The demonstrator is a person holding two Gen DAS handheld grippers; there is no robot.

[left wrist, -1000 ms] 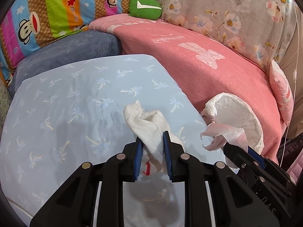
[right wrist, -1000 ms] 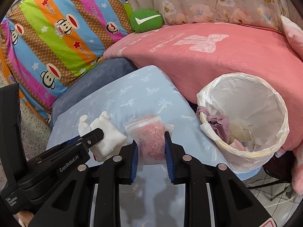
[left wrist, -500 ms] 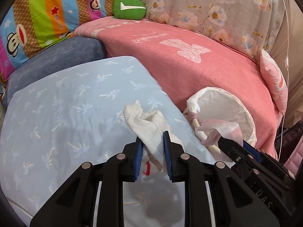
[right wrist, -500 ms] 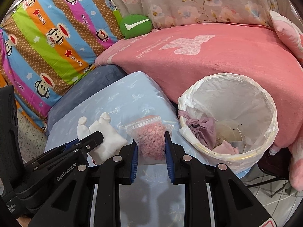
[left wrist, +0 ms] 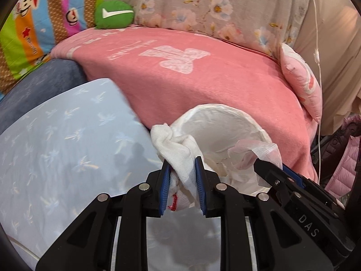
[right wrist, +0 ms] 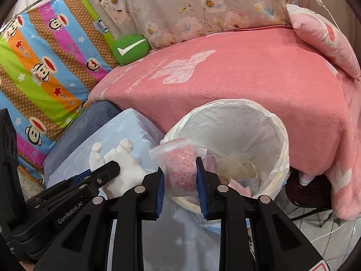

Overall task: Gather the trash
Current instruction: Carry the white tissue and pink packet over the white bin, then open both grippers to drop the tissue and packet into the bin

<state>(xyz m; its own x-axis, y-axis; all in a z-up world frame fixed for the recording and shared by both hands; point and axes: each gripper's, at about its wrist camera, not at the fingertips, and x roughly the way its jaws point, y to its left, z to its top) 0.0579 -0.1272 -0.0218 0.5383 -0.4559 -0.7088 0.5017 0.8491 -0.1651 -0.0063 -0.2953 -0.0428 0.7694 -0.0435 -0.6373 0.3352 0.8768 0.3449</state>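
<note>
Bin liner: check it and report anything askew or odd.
The liner is folded over the bin rim and sits evenly, with trash inside. Nothing spilled, torn or askew shows.

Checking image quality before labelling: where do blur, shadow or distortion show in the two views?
Left wrist view: the pale blue patterned cushion is smeared and carries gripper shadow; the white cloth stays sharp. Right wrist view: crisp, the pink blanket bowed by fisheye, corners black.

The bin [right wrist: 279, 135] mouth gapes open above, hemmed by the pink blanket [right wrist: 248, 85] and blue cushion [right wrist: 126, 124].
</note>
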